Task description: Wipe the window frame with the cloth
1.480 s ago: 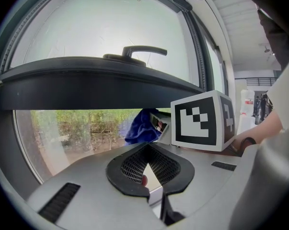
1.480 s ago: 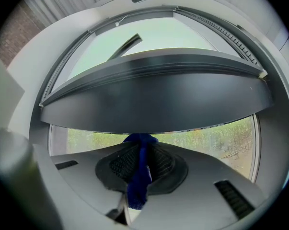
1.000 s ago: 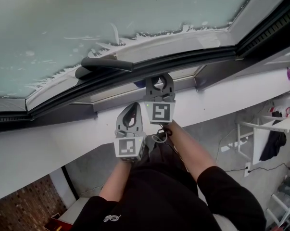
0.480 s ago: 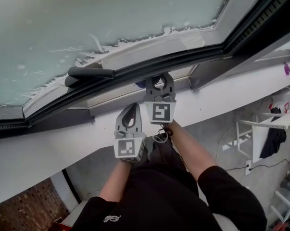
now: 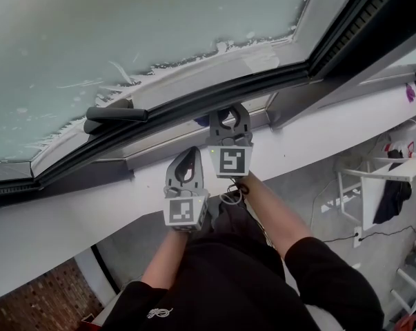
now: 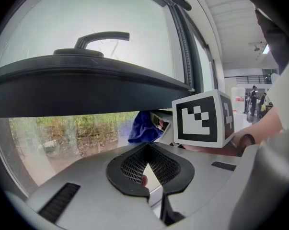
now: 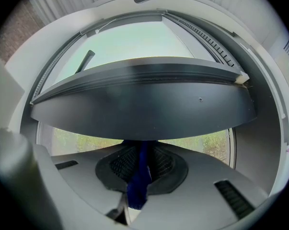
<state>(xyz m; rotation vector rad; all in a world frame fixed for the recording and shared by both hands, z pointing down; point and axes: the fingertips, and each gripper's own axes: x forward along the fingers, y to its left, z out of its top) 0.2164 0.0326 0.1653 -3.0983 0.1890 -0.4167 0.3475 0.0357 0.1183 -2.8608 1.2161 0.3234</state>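
At ten o'clock from my grippers, the black handle (image 5: 114,114) lies along the dark window frame (image 5: 276,80). My left gripper (image 5: 187,158) hangs in front of the white ledge (image 5: 70,212), its jaws pressed together on nothing. At its one o'clock, my right gripper (image 5: 228,113) reaches up under the frame. Its jaws pinch the blue cloth (image 7: 138,178), which runs up to the frame's lower edge.
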